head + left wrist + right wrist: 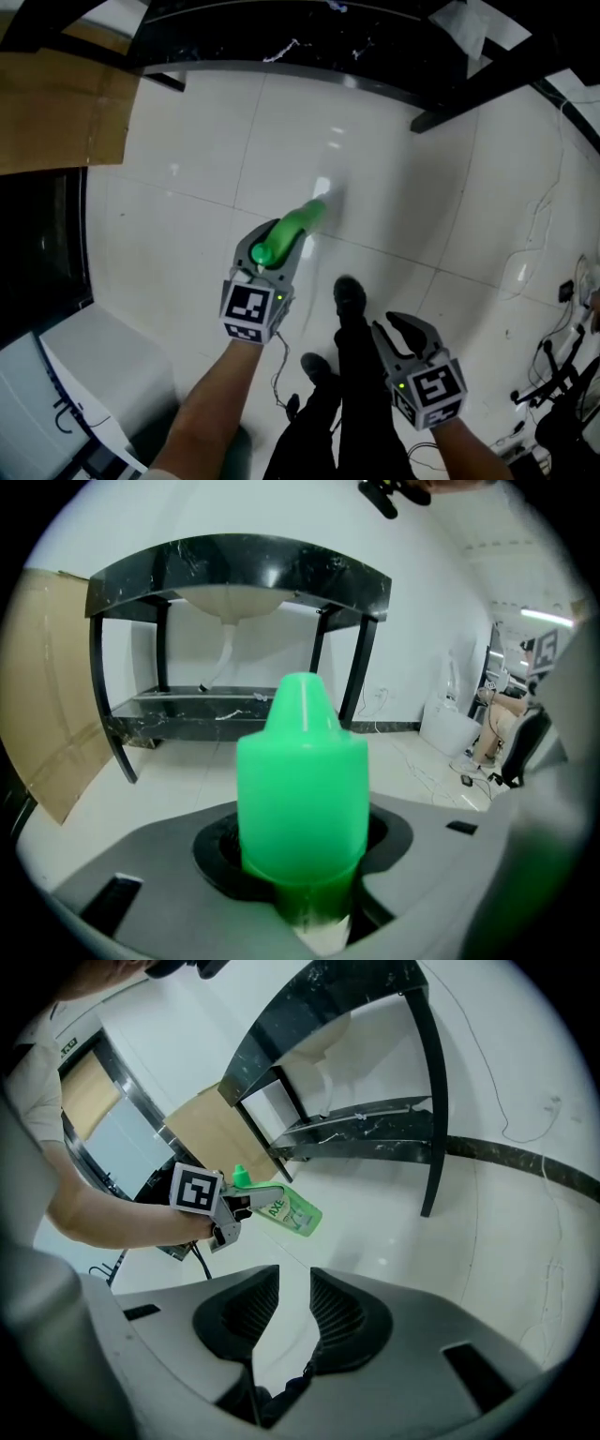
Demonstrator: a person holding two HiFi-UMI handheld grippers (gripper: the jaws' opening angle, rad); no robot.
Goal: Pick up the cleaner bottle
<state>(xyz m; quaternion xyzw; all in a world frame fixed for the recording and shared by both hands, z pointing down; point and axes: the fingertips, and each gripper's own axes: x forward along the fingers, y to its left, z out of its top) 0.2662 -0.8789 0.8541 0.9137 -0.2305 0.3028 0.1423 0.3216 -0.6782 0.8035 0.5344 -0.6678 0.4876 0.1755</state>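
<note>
Left gripper: I'm clenching the bottle, holding it off the floor.
Right gripper: jaws idling slightly apart, empty.
Remaining: nothing, I judge.

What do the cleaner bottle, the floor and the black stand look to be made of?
Cleaner bottle: translucent green plastic, probably; light shows through its body, and its cap is opaque, smooth and glossy. Floor: glazed white tile; grout lines, mirror-like glare. Black stand: top looks like polished veined stone, though laminate is possible.
</note>
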